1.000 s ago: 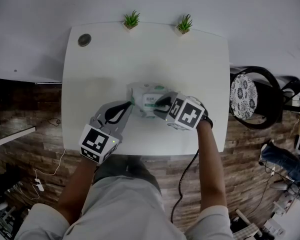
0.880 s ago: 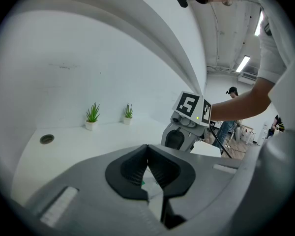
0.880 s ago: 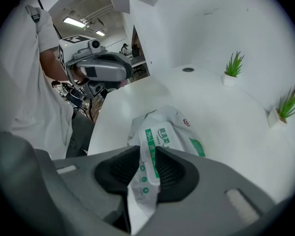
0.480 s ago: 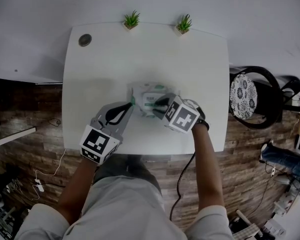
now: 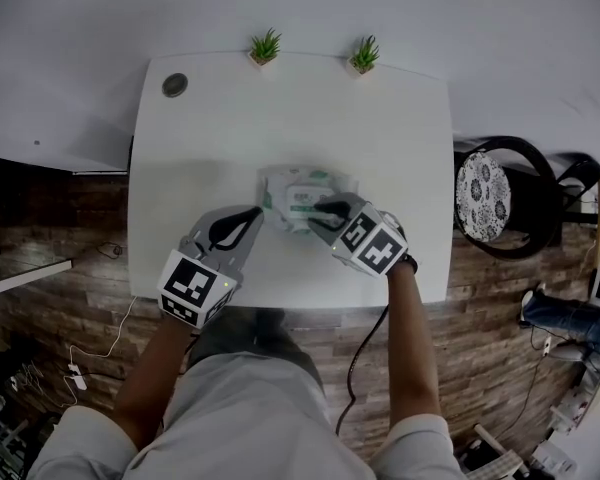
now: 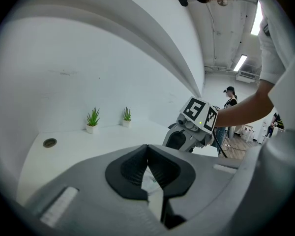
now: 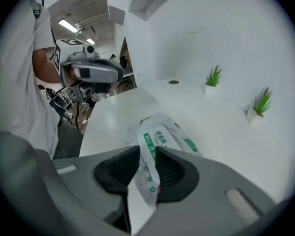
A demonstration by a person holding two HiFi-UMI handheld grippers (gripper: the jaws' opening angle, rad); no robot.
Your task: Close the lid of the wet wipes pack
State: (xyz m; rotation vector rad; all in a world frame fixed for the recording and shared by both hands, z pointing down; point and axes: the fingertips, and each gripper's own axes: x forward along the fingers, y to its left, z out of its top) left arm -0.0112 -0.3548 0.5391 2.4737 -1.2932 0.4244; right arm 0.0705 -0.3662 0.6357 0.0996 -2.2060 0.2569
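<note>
While the pack (image 5: 302, 190) lies on the table (image 5: 400, 118) towards its near edge, the left hand-held gripper (image 5: 261, 211) is held at the pack's left edge, its jaw tips brought together. The right hand-held gripper (image 5: 318, 209) is set over the pack's near right part, its jaws narrowly apart with printed wrap seen between them.

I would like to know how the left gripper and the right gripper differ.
The left gripper has its jaws shut on the wet wipes pack at its left edge; the right gripper has its jaws apart. The left gripper sits beside the pack; the right gripper reaches over its lid. Both meet at the pack.
</note>
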